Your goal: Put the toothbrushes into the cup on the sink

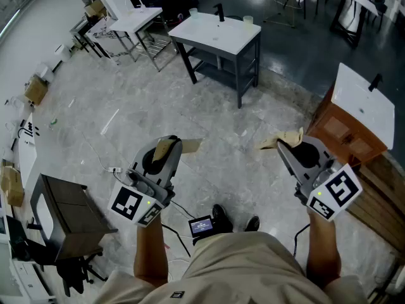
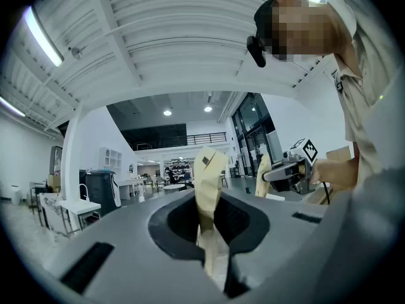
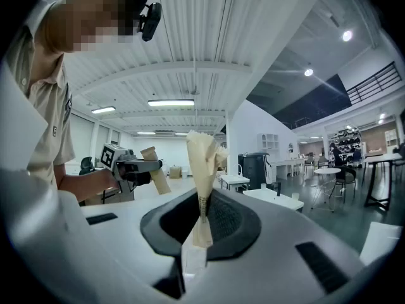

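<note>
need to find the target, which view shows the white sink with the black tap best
The head view: the whole white sink shows from above, with its black tap and a cup at one corner. The right gripper view shows it small and far off, beyond the jaws. The left gripper view does not clearly show it.

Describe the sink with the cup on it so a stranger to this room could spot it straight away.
Look across the grey floor, top centre of the head view, to the white sink on dark legs. It has a black tap at its back and a pale cup on its right corner; the cabinet sink at right rests on brown wood instead.
</note>
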`<move>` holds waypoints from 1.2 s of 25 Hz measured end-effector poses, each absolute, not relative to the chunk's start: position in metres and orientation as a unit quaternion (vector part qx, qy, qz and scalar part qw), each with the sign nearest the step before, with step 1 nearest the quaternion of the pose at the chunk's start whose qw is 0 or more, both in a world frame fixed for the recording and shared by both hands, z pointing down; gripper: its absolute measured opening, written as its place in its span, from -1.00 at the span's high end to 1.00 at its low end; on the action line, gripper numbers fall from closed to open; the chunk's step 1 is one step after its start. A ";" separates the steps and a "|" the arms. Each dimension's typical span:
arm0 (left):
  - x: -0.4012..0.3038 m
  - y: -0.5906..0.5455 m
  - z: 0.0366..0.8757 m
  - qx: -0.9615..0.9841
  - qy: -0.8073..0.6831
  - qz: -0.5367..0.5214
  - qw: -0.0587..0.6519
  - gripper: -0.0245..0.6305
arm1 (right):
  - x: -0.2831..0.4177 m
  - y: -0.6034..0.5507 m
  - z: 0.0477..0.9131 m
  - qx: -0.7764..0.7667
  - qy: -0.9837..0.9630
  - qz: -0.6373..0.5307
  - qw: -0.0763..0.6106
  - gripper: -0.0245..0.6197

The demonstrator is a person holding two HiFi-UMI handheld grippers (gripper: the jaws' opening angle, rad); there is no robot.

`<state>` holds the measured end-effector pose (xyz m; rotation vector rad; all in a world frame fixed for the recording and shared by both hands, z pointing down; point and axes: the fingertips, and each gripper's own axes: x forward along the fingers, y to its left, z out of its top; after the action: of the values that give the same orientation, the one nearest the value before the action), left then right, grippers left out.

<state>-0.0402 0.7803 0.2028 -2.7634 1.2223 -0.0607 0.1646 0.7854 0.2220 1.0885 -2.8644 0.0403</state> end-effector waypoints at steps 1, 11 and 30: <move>-0.037 0.779 0.202 -0.913 0.403 -0.020 0.060 0.82 | 0.167 0.783 0.221 0.355 -0.934 0.013 0.039 0.84; -0.028 0.769 0.205 -0.917 0.395 -0.022 0.055 0.82 | 0.173 0.775 0.222 0.360 -0.932 0.016 0.042 0.84; -0.103 0.715 0.223 -0.924 0.381 -0.003 0.039 0.82 | 0.104 0.722 0.231 0.385 -0.921 0.033 0.048 0.84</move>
<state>-0.1031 0.7152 0.2225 -2.8309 1.1688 -0.0094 0.1040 0.7224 0.2310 1.1747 -2.8089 0.1011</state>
